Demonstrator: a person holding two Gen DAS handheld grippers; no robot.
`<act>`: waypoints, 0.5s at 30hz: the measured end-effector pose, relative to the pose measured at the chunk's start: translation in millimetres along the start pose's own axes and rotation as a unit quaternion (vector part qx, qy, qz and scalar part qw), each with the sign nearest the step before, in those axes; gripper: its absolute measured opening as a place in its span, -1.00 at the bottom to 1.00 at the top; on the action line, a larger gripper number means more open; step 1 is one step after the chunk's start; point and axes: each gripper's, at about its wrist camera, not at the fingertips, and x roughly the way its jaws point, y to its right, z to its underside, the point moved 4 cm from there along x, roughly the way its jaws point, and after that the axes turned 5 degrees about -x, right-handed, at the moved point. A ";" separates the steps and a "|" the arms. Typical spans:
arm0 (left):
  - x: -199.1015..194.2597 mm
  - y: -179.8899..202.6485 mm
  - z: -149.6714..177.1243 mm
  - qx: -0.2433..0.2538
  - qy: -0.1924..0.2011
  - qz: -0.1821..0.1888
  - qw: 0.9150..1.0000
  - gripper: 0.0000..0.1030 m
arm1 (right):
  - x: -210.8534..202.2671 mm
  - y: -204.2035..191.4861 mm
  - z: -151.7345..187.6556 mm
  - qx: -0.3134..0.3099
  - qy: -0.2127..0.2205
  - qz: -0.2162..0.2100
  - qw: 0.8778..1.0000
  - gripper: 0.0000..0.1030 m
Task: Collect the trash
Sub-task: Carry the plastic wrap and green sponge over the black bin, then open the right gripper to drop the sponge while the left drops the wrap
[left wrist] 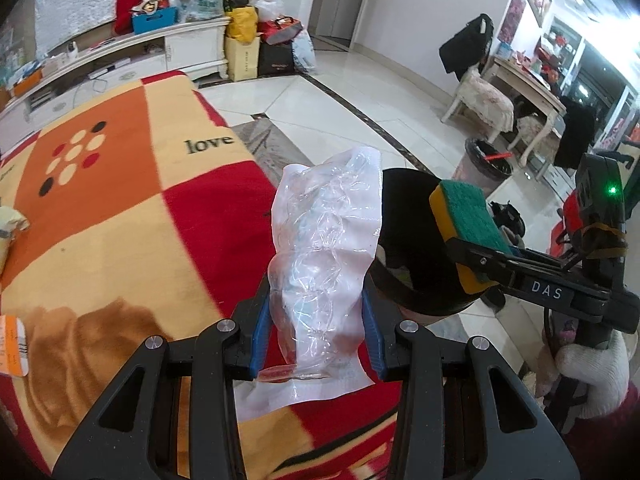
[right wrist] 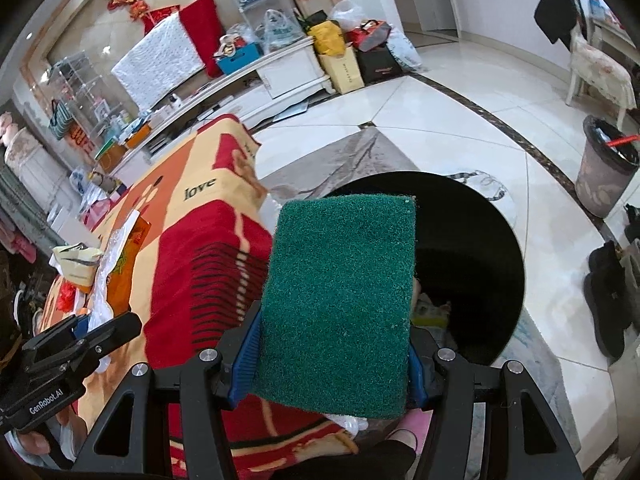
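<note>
My left gripper is shut on a crumpled clear plastic bottle, held upright over the edge of the blanket-covered table. My right gripper is shut on a green and yellow scouring sponge; the sponge also shows in the left wrist view, held over a black bin. The black bin stands on the floor beside the table and holds some scraps. The left gripper appears at the lower left of the right wrist view.
Loose wrappers and paper lie on the table's far part. A grey waste bin with a black liner stands on the tiled floor to the right. Chairs, a side table, shoes and a TV cabinet with bags ring the room.
</note>
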 end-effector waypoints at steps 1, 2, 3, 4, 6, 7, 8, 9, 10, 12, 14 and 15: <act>2.6 3.1 -0.6 0.002 -0.002 0.003 1.000 -0.27 | 0.6 2.1 -0.3 0.002 0.000 0.001 1.000 0.12; 4.5 4.7 -0.8 0.002 -0.004 0.005 1.000 -0.27 | 0.7 4.9 -0.4 0.004 -0.001 0.002 1.000 0.12; 6.5 6.9 -1.3 0.003 -0.005 0.008 1.000 -0.27 | 0.4 7.2 0.1 0.006 -0.001 0.003 1.000 0.12; 8.3 9.3 -1.6 0.004 -0.007 0.009 1.000 -0.27 | 0.6 10.3 0.2 0.009 -0.001 0.004 1.000 0.12; 12.2 13.9 -2.7 0.006 -0.010 0.014 1.000 -0.27 | 2.0 16.1 1.1 0.012 -0.002 0.005 1.000 0.12; 13.8 15.9 -3.0 0.006 -0.011 0.015 1.000 -0.27 | 2.3 18.5 1.5 0.013 -0.003 0.007 1.000 0.12; 15.5 17.7 -3.4 0.006 -0.013 0.018 1.000 -0.27 | 2.3 21.0 1.8 0.015 -0.004 0.008 1.000 0.12; 16.6 19.1 -4.0 0.006 -0.014 0.022 1.000 -0.27 | 2.2 23.6 2.0 0.017 -0.004 0.009 1.000 0.12; 18.1 20.5 -4.4 0.005 -0.016 0.025 1.000 -0.27 | 2.1 26.3 1.8 0.019 -0.004 0.010 1.000 0.12; 21.7 24.3 -4.6 0.006 -0.019 0.029 0.999 -0.27 | 1.9 30.9 1.6 0.022 -0.004 0.012 1.000 0.12; 26.6 28.8 -5.8 0.006 -0.024 0.034 0.999 -0.27 | 1.9 35.6 0.7 0.026 -0.004 0.014 1.000 0.12; 28.0 30.0 -6.8 0.006 -0.026 0.038 0.999 -0.27 | 2.9 36.8 0.2 0.028 -0.003 0.015 0.999 0.13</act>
